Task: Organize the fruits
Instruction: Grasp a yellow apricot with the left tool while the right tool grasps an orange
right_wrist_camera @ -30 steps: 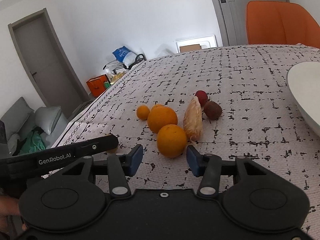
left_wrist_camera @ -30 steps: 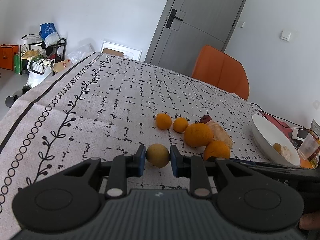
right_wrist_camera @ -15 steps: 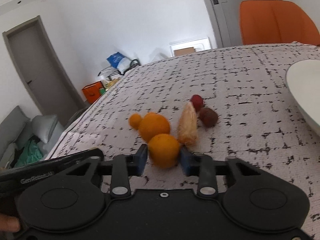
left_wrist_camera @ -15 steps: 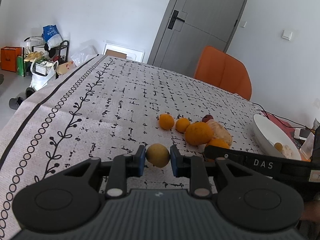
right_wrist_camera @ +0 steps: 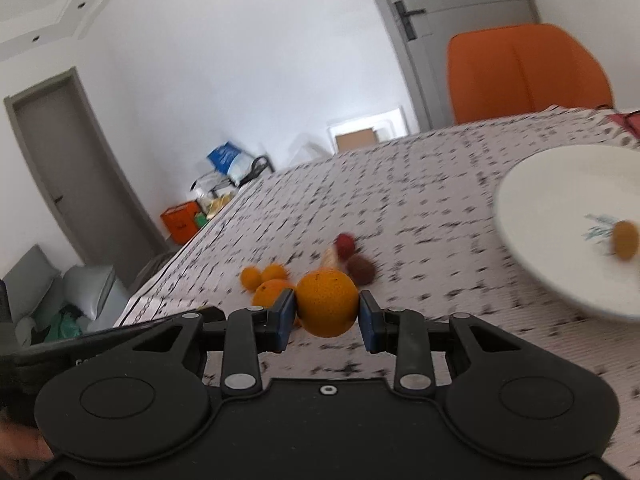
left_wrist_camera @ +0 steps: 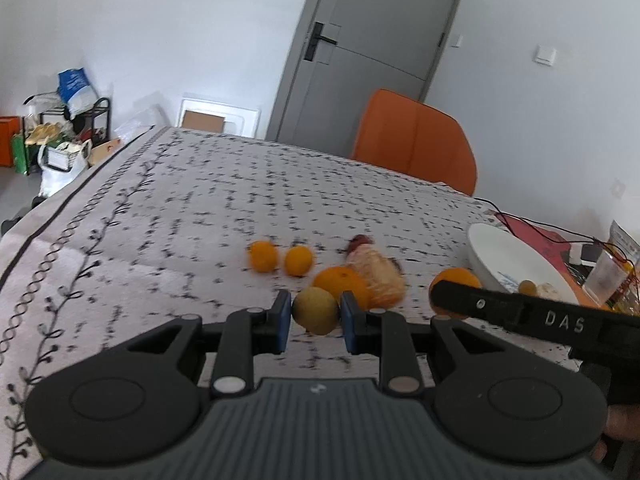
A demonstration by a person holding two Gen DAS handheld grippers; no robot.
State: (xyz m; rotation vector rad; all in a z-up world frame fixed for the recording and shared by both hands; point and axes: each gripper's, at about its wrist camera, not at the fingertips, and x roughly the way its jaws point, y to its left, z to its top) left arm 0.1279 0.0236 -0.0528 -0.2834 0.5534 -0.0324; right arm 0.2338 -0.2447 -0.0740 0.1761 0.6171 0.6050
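Note:
My left gripper (left_wrist_camera: 315, 318) is shut on a small yellow-green round fruit (left_wrist_camera: 315, 310), held just above the patterned tablecloth. My right gripper (right_wrist_camera: 327, 312) is shut on a large orange (right_wrist_camera: 327, 303) and carries it off the cloth; that orange (left_wrist_camera: 454, 280) also shows in the left wrist view behind the right gripper's black finger (left_wrist_camera: 520, 312). On the cloth lie another big orange (left_wrist_camera: 340, 282), two small oranges (left_wrist_camera: 263, 256) (left_wrist_camera: 298, 261), a pale peeled fruit (left_wrist_camera: 378, 276), a red fruit (right_wrist_camera: 345, 244) and a brown one (right_wrist_camera: 361, 270). A white bowl (right_wrist_camera: 560, 200) to the right holds a small yellow fruit (right_wrist_camera: 625, 239).
An orange chair (left_wrist_camera: 416, 142) stands at the table's far side before a grey door (left_wrist_camera: 372, 40). Cables, a plastic cup (left_wrist_camera: 606, 276) and a packet crowd the right end past the bowl. Bags and a rack (left_wrist_camera: 60, 120) sit on the floor at left.
My right gripper closed on the nearest large orange and lifted it toward the bowl, which now looms closer. My left gripper rose slightly and shifted right with its yellow-green fruit.

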